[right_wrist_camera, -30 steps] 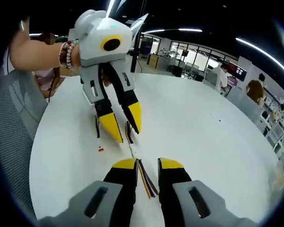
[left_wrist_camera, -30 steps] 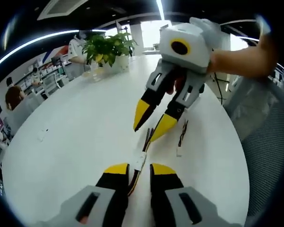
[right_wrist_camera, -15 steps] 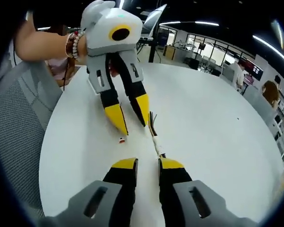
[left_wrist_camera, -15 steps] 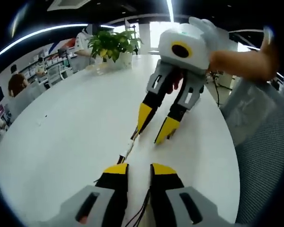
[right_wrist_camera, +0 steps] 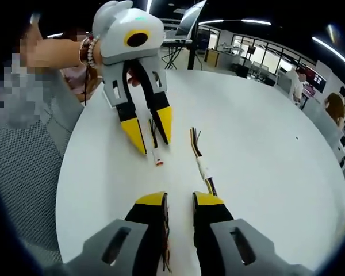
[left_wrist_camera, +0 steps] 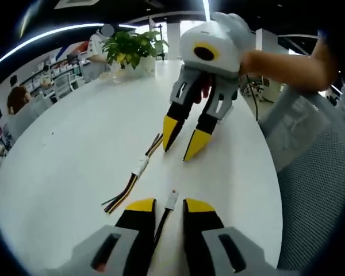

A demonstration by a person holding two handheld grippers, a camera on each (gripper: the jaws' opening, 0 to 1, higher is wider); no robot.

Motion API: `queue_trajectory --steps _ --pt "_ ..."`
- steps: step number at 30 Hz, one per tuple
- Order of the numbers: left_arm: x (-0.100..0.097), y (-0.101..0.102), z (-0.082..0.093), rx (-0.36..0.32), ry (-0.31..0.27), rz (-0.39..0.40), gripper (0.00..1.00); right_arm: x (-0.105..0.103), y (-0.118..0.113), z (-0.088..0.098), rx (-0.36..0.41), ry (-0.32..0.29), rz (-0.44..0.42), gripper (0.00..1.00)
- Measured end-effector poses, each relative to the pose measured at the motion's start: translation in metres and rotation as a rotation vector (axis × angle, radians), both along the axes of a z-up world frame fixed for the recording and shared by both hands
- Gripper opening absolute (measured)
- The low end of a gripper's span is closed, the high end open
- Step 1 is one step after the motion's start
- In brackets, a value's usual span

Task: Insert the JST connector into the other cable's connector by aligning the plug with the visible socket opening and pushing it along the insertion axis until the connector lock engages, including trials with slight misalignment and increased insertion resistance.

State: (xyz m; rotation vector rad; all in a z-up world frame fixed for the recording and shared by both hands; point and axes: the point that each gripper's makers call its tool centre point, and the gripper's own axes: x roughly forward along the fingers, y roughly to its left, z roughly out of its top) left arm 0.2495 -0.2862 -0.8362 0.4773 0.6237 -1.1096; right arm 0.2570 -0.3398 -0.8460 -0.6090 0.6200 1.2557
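No legible writing. Left gripper (left_wrist_camera: 164,208) jaws apart, white plug (left_wrist_camera: 171,199) on table (left_wrist_camera: 75,149) between tips. Right gripper (right_wrist_camera: 179,199) released; multicolour cable (right_wrist_camera: 202,165) just beyond right tip.

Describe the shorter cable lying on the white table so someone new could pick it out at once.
Start from the round white table. In the left gripper view, two cables lie on it between the facing tongs. The one meant is the dark cable running between the left tongs, ending in a small white connector. Its neighbour, the multicoloured cable, lies farther left with loose fanned wire ends.
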Motion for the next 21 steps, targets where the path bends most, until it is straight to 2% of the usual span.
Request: queue_trajectory --steps 7,13,21 --pt "-0.004 0.0 -0.006 0.018 0.015 -0.017 0.12 -0.009 0.0 -0.001 0.003 0.039 0.019 0.16" --pt "-0.004 0.0 -0.007 0.027 0.012 -0.029 0.12 -0.01 0.001 0.01 0.043 0.048 0.025 0.16" --pt "-0.003 0.001 -0.009 0.034 0.013 -0.031 0.12 -0.023 -0.008 0.004 0.009 0.093 0.078 0.19"
